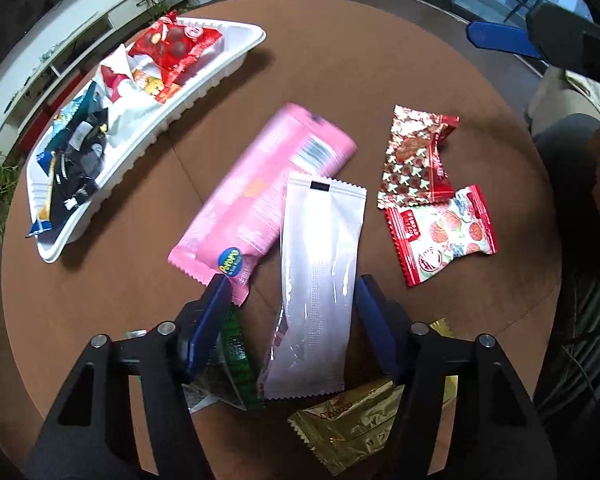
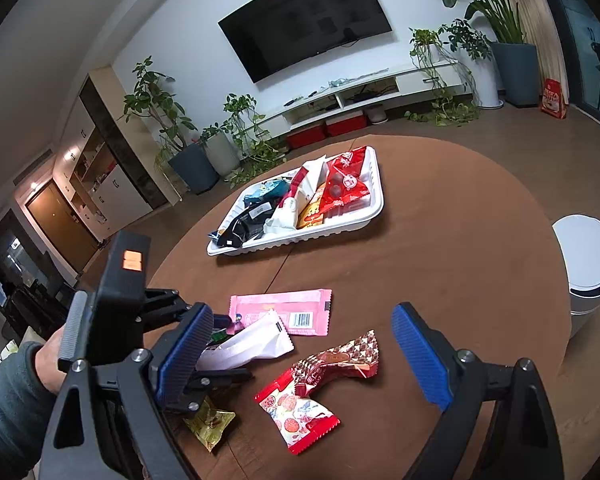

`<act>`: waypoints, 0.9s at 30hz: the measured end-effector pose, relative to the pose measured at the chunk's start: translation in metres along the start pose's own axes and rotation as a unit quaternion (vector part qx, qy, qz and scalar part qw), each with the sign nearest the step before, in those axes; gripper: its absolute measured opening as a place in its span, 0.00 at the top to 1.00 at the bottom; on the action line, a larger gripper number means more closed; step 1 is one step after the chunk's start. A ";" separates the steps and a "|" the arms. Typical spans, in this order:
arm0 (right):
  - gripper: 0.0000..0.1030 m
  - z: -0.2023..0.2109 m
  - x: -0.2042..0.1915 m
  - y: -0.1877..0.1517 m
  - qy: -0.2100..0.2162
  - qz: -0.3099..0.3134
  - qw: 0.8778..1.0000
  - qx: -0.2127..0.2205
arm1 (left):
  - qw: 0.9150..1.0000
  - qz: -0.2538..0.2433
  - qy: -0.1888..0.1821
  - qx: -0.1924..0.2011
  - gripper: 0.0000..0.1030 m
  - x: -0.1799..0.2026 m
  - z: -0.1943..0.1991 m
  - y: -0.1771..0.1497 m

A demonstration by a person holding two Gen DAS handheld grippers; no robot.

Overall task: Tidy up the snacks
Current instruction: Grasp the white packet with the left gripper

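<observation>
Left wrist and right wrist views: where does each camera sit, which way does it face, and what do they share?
Left wrist: on the left gripper, facing steeply down at the white wrapper between its open fingers; a sleeve at right.
Right wrist: on the right gripper, open, looking slantwise across the table toward the TV wall; the left hand shows.
Shared: white tray, pink packet, strawberry packet.

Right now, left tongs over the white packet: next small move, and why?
Probably close the left tongs the rest of the way on the white packet. It lies between the blue pads with gaps on both sides, overlapping the pink packet. Then lift toward the white tray, which already holds snacks.
</observation>
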State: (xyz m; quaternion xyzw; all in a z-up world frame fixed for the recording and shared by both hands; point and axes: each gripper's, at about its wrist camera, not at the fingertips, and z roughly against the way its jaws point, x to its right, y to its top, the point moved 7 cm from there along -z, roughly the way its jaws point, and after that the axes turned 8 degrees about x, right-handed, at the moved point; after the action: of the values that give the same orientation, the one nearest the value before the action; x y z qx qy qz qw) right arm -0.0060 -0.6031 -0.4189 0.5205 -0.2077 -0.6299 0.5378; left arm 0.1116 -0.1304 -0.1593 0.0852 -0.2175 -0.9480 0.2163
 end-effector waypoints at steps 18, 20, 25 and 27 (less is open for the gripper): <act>0.09 -0.001 -0.002 0.001 -0.001 0.000 1.000 0.000 | 0.999 0.005 -0.041 -0.017 0.50 0.002 -0.003 0.005; 0.09 -0.002 -0.003 0.000 -0.001 0.002 1.000 -0.003 | 0.999 0.001 -0.039 -0.020 0.59 0.000 -0.003 0.007; 0.10 0.000 -0.003 0.001 0.001 0.000 1.000 -0.004 | 0.999 0.003 -0.045 -0.023 0.71 0.000 -0.001 0.009; 0.10 0.000 -0.003 0.000 0.001 0.001 1.000 -0.005 | 0.999 0.003 -0.045 -0.027 0.71 0.000 -0.002 0.011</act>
State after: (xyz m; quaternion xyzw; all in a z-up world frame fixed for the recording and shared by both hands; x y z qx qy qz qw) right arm -0.0059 -0.6008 -0.4175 0.5183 -0.2043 -0.6302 0.5409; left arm 0.1165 -0.1397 -0.1559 0.0357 -0.2017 -0.9558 0.2110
